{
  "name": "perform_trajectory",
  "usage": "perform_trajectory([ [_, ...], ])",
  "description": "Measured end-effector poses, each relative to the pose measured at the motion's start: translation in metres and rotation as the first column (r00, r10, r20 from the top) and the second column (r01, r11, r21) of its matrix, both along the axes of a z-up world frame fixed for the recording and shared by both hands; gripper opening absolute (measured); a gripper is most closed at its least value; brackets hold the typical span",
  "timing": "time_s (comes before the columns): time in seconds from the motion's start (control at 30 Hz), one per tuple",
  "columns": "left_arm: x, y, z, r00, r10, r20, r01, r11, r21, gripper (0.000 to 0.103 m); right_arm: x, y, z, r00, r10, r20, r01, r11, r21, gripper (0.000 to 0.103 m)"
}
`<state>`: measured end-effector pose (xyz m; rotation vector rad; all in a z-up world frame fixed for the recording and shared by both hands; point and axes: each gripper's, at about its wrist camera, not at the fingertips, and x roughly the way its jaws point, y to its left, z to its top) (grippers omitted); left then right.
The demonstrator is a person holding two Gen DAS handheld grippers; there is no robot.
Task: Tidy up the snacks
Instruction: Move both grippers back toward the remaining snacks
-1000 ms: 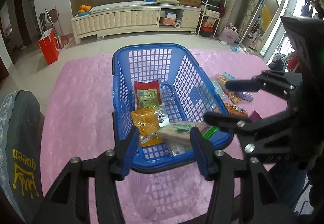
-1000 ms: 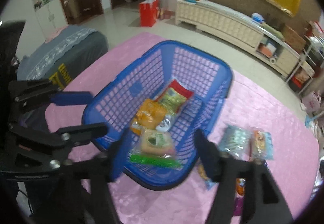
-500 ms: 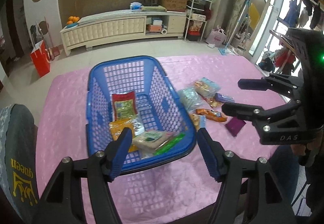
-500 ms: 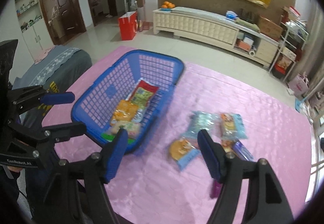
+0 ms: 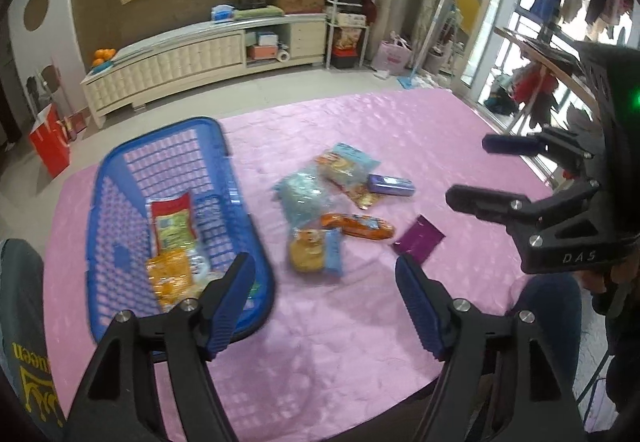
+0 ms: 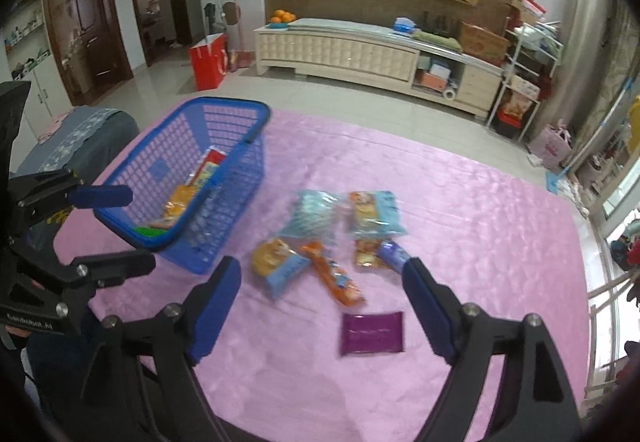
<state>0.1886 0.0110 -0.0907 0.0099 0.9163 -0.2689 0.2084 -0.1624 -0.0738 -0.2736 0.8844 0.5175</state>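
Snacks (image 6: 320, 242) lay loose on the pink cloth (image 6: 460, 202), just right of the basket (image 6: 240, 110), which already held a few packets. Both grippers hung empty above them, jaws opening. The right gripper (image 6: 322, 306) was nearer: the purple packet (image 6: 372, 332) sat flat between its fingers, long axis across them, and looked the likely next pick. The left gripper (image 5: 324, 302) hovered by the basket's near corner. "DAS" showed on the right gripper's body; packet labels were too blurred to read.
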Motion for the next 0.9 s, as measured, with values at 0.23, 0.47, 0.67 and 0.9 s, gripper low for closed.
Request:
perform_trajectory([
  [0.23, 0.011, -0.041, -0.017, 0.999, -0.052, 0.001, 0.052, 0.998, 0.03, 0.071, 0.011, -0.035, -0.016, 0.998, -0.056, -0.008, 0.056, 0.998, 0.014, 0.093],
  [0.47, 0.032, -0.067, -0.043, 0.996, -0.064, -0.06, 0.067, 0.996, 0.053, 0.071, 0.02, -0.058, -0.045, 0.995, -0.084, -0.051, 0.085, 0.996, 0.017, 0.093],
  [0.67, 0.051, -0.075, -0.081, 0.992, -0.039, -0.123, 0.049, 0.996, 0.079, 0.056, 0.036, -0.068, -0.076, 0.988, -0.103, -0.114, 0.105, 0.994, 0.012, 0.093],
  [0.9, 0.077, -0.066, -0.113, 0.981, 0.022, -0.192, -0.004, 0.996, 0.094, 0.048, 0.051, -0.062, -0.106, 0.979, -0.109, -0.171, 0.112, 0.994, 0.011, 0.093],
])
